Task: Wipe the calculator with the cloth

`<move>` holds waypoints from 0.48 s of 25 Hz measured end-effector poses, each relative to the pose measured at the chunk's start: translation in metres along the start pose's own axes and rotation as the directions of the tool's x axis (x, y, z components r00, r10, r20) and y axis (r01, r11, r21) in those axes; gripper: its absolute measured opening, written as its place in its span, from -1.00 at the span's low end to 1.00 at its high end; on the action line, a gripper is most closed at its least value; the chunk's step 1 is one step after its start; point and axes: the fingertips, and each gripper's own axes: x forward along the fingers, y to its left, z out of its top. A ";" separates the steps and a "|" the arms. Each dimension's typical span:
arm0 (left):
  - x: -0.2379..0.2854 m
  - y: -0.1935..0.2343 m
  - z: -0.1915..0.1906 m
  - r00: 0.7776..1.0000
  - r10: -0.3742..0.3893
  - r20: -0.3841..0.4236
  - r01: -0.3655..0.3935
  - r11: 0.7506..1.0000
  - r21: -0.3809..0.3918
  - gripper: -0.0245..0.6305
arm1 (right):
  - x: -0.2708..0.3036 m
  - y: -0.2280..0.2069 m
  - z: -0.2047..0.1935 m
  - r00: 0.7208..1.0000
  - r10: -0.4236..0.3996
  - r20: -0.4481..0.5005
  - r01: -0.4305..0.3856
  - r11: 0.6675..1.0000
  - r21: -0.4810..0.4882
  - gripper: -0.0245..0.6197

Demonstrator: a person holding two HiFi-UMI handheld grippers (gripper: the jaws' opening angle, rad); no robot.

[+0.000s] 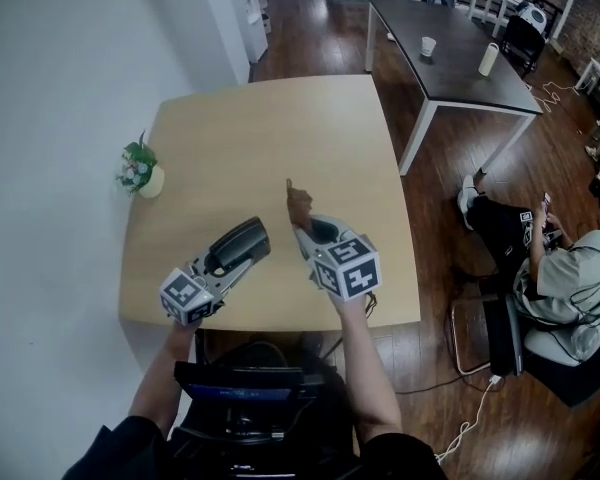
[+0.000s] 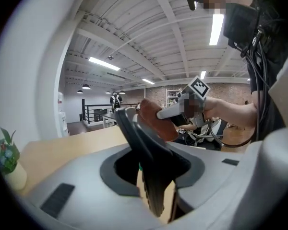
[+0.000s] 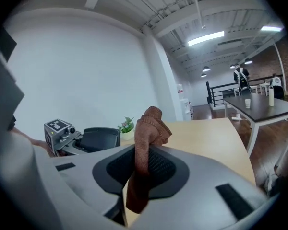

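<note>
Above the near part of the light wooden table (image 1: 270, 128), my left gripper (image 1: 232, 258) is shut on a dark calculator (image 1: 240, 242), which sticks out of the jaws, tilted. In the left gripper view the calculator (image 2: 145, 150) stands edge-on between the jaws of that gripper (image 2: 151, 174). My right gripper (image 1: 307, 230) is shut on a brown cloth (image 1: 298, 204) that pokes up beyond its jaws. The right gripper view shows the cloth (image 3: 145, 143) pinched in the gripper (image 3: 138, 176). From the head view, the cloth hangs just right of the calculator with a small gap.
A small potted plant (image 1: 138, 168) stands at the table's left edge, beside the white wall. Beyond, a dark table (image 1: 450, 58) holds a cup (image 1: 428, 45) and a white cylinder (image 1: 489, 59). A person (image 1: 570, 278) sits in a chair at the right.
</note>
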 end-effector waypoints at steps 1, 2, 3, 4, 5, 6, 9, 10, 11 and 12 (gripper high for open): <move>-0.001 0.004 -0.003 1.000 0.006 -0.004 -0.006 1.000 -0.002 -0.53 | 0.002 0.013 0.006 1.000 0.019 0.007 -0.019 1.000 -0.014 -0.71; -0.003 0.007 -0.007 1.000 0.008 -0.008 -0.008 1.000 -0.002 -0.53 | 0.005 0.032 0.012 0.998 0.053 0.015 -0.053 0.998 -0.036 -0.71; -0.004 0.009 -0.010 1.000 0.007 -0.009 -0.007 1.000 -0.002 -0.53 | 0.011 0.055 0.019 0.995 0.100 0.023 -0.098 0.993 -0.063 -0.71; -0.006 0.011 -0.012 1.000 0.004 -0.010 -0.004 1.000 -0.002 -0.53 | 0.017 0.081 0.026 0.988 0.154 0.029 -0.151 0.984 -0.095 -0.71; -0.008 0.011 -0.014 1.000 -0.003 -0.011 0.003 1.000 -0.003 -0.53 | 0.025 0.110 0.031 0.977 0.211 0.028 -0.205 0.970 -0.131 -0.71; -0.011 0.011 -0.014 1.000 -0.013 -0.012 0.013 1.000 -0.006 -0.53 | 0.033 0.139 0.034 0.964 0.264 0.019 -0.257 0.951 -0.172 -0.71; -0.025 0.016 -0.014 1.000 -0.017 -0.005 0.017 1.000 -0.022 -0.52 | 0.058 0.210 0.027 0.933 0.353 -0.066 -0.358 0.895 -0.266 -0.71; -0.031 0.019 -0.015 1.000 -0.017 0.001 0.017 1.000 -0.022 -0.53 | 0.067 0.221 0.022 0.932 0.349 -0.096 -0.362 0.888 -0.283 -0.71; -0.038 0.021 -0.018 1.000 -0.022 0.008 0.022 1.000 -0.018 -0.53 | 0.076 0.226 0.017 0.936 0.332 -0.119 -0.353 0.888 -0.295 -0.71; -0.045 0.022 -0.022 0.999 -0.031 0.017 0.031 0.999 -0.012 -0.53 | 0.083 0.227 0.013 0.942 0.310 -0.133 -0.336 0.892 -0.301 -0.71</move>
